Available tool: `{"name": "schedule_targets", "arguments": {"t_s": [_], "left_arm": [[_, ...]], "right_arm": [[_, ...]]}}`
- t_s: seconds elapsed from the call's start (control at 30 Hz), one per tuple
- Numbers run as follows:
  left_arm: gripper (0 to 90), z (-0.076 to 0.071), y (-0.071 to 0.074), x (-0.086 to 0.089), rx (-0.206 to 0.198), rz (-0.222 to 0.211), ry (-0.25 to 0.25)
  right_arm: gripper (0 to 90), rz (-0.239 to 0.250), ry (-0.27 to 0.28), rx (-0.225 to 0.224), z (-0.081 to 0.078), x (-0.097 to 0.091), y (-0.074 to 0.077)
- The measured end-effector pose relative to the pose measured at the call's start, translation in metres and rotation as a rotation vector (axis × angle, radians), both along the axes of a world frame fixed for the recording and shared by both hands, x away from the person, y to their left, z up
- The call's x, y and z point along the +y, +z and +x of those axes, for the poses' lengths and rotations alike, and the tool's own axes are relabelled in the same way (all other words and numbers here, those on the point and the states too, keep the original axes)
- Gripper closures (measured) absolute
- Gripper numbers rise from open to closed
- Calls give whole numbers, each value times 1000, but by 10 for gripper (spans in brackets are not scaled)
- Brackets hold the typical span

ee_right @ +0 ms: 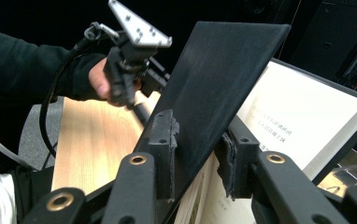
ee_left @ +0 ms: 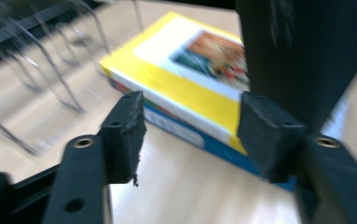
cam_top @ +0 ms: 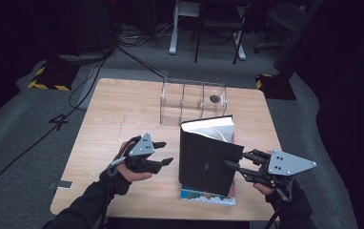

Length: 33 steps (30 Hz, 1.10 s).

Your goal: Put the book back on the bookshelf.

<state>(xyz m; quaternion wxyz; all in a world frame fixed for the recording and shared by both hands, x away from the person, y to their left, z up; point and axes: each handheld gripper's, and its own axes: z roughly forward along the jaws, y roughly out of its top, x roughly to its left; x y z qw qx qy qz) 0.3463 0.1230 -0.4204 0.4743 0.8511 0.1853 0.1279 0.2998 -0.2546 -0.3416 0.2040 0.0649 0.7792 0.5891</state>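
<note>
A black book (cam_top: 206, 157) stands upright on a flat stack of books (cam_top: 206, 196) near the table's front edge, its white pages fanned slightly at the top. My right gripper (cam_top: 235, 160) comes in from the right and is shut on the book's black cover (ee_right: 223, 79), one pad on each face. My left gripper (cam_top: 166, 152) hangs open just left of the book, with nothing between its jaws. In the left gripper view the open left gripper (ee_left: 190, 121) faces the yellow top book (ee_left: 186, 79), a blue book (ee_left: 200, 140) under it, and the black book (ee_left: 307, 51) at the right.
A clear divided rack (cam_top: 192, 98) stands at the back of the wooden table (cam_top: 123, 114), just behind the black book. Bare tabletop lies to the left of my left gripper. Chairs and cables sit on the floor beyond the table.
</note>
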Motion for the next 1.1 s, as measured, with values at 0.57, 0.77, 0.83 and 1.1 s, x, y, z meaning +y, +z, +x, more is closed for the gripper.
{"name": "schedule_targets", "arguments": {"t_s": [0.57, 0.77, 0.83, 1.1], "left_arm": [[344, -17, -19, -53, 43, -43, -174], [376, -18, -13, -69, 8, -93, -225], [401, -19, -11, -72, -8, -109, -229], [407, -19, -6, -75, -14, -123, -255]], "right_arm": [[695, 7, -22, 6, -11, -10, -10], [689, 10, -29, 4, -15, -16, -13], [682, 7, -43, -10, -18, -16, -13], [529, 19, -124, 3, -23, -29, -21]]}}
